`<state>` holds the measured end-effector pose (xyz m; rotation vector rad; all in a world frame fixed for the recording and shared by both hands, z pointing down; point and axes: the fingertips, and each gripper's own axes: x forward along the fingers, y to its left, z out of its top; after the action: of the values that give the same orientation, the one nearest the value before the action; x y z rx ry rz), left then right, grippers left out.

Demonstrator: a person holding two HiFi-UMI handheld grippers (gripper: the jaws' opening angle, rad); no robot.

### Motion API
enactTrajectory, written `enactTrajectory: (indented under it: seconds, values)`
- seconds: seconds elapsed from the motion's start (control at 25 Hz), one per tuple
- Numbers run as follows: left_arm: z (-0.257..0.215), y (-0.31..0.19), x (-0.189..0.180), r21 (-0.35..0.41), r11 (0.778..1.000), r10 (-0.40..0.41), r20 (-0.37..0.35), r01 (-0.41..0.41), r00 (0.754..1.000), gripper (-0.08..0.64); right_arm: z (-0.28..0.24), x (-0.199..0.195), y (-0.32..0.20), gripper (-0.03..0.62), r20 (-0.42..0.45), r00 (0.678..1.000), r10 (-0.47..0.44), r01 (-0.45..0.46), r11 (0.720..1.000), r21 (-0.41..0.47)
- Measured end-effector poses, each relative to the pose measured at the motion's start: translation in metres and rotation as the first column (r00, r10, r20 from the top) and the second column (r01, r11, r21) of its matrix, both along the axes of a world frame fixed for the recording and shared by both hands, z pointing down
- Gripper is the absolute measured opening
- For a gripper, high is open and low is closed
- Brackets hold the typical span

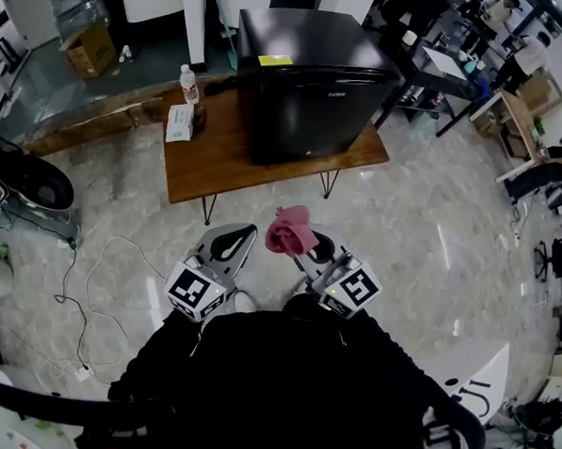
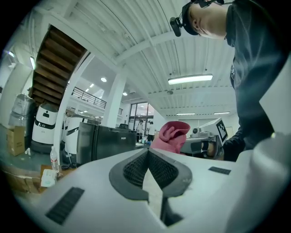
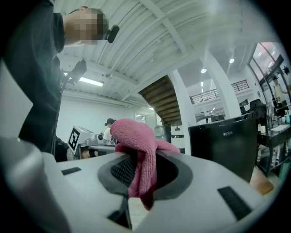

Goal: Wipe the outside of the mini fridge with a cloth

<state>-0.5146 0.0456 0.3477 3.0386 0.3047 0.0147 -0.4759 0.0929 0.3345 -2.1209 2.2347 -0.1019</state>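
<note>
The black mini fridge (image 1: pixel 304 89) stands on a low wooden table (image 1: pixel 214 161) ahead of me; it also shows in both gripper views (image 2: pixel 107 142) (image 3: pixel 225 141). My right gripper (image 1: pixel 309 247) is shut on a pink cloth (image 1: pixel 289 231), which bunches above the jaws and hangs down between them (image 3: pixel 138 154). My left gripper (image 1: pixel 234 237) is shut with nothing in it, its dark pads (image 2: pixel 136 168) pressed together. Both grippers hover close to my body over the floor, well short of the table. In the left gripper view the cloth (image 2: pixel 170 135) is visible to the right.
A water bottle (image 1: pixel 189 83) and a white tissue pack (image 1: pixel 179 122) sit on the table's left end. Cables (image 1: pixel 86 299) trail over the marble floor at left. A cardboard box (image 1: pixel 91 48) lies behind; desks and chairs (image 1: pixel 521 128) crowd the right.
</note>
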Motion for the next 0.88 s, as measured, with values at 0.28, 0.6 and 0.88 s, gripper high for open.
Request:
enactTrajectory:
  seconds: [0.28,0.6,0.88]
  values:
    - [-0.038,-0.042,0.063,0.055,0.996,-0.07,-0.038,0.072,0.997,0.002,-0.044,0.08,-0.037,0.083,-0.126,0.991,-0.043,0.039,0.999,-0.032]
    - [-0.087,-0.115,0.159,0.127,0.969,-0.205,-0.056,0.211,0.977,0.002,-0.084,0.206,-0.148,0.087,-0.253,0.961,-0.115,0.093,0.991,-0.097]
    - [-0.127,-0.182,0.25,0.166,0.911,-0.37,-0.078,0.378,0.926,0.002,-0.099,0.298,-0.259,0.087,-0.379,0.888,-0.261,0.157,0.946,-0.283]
